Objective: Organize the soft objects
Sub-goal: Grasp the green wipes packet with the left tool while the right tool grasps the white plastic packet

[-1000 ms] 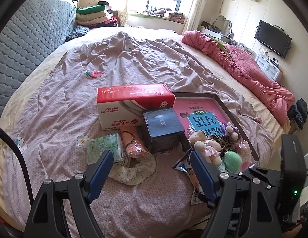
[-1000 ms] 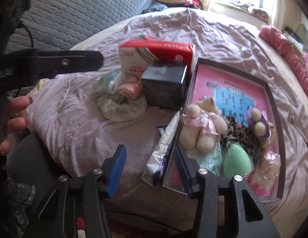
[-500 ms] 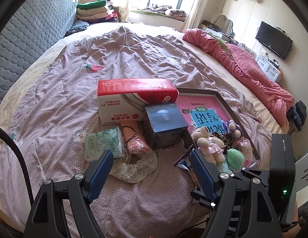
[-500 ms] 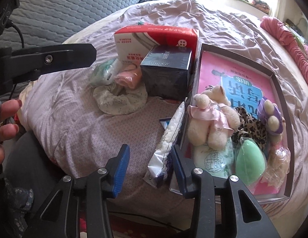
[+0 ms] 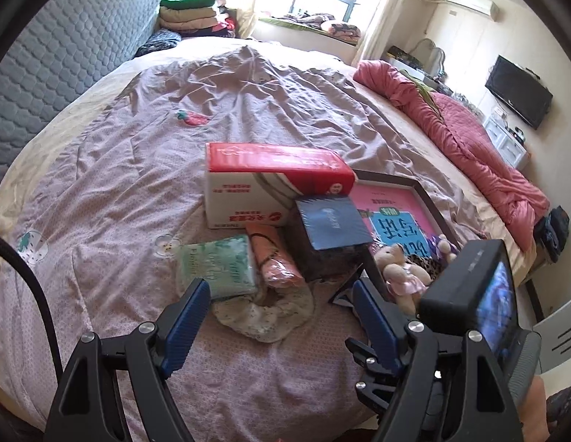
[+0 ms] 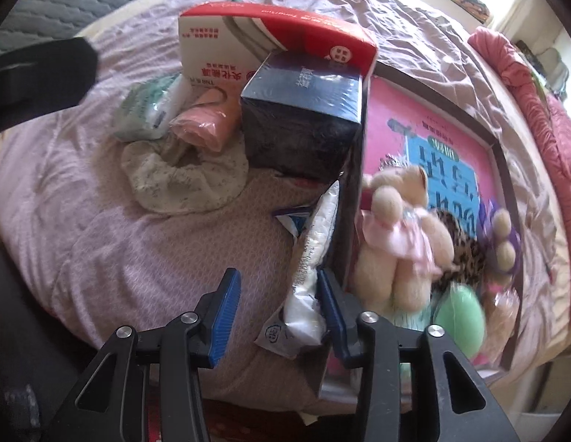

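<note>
A dark-framed pink tray lies on the bed and holds a beige teddy in a pink dress, a leopard-print item, a purple plush and a green egg-shaped sponge. A white plastic packet leans on the tray's left wall. My right gripper is open, its jaws on either side of the packet's lower end. My left gripper is open and empty above a floral scrunchie. A green tissue pack and a pink roll lie beyond it.
A red-and-white tissue box and a dark blue box stand behind the small items. A pink quilt lies along the bed's right side. A grey headboard is at left. The bed's near edge is just below both grippers.
Both grippers have moved forward, closer to the items. The right gripper now has the white packet between its open jaws.
</note>
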Available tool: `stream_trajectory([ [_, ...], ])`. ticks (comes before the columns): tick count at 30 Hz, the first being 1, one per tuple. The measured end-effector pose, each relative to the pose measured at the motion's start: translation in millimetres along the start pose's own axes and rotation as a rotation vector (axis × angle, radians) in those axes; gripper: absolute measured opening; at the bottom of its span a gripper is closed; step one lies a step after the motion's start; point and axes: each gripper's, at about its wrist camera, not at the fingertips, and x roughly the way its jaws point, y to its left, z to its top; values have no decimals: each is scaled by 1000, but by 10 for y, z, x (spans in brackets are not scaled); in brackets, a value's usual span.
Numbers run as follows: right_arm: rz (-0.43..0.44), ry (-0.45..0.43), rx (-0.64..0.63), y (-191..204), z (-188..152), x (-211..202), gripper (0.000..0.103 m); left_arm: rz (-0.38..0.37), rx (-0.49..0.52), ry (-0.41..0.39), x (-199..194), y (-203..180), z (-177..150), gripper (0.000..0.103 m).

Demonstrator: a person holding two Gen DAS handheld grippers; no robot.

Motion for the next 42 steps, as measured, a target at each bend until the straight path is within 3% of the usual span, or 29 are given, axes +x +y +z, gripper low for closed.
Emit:
stream_trajectory([
  [7,-48,-19,-84,79,162,280,47,88,-23,0,138,291,13,79],
  [12,-5,-99,-89,-10,140,315,29,90,-65,41,376,483,16,80],
  [14,21,-123,-76,-69,135,294,26,89,-76,54,459,511,19,80],
  [19,63,-141,-70,-91,172,307,26,58,-109,85,665,540,54,82],
  [26,78,-174,-63,-73,133,260,26,89,-152,127,920,630,45,82],
  [29,99,-193,-56,-89,113,238,26,41,-197,133,987,700,14,82],
  [36,145,-214,-33,-118,68,176,26,-40,-262,122,1042,817,-25,72],
  [42,186,-248,-20,-112,44,89,26,-14,-225,100,992,772,-28,66],
])
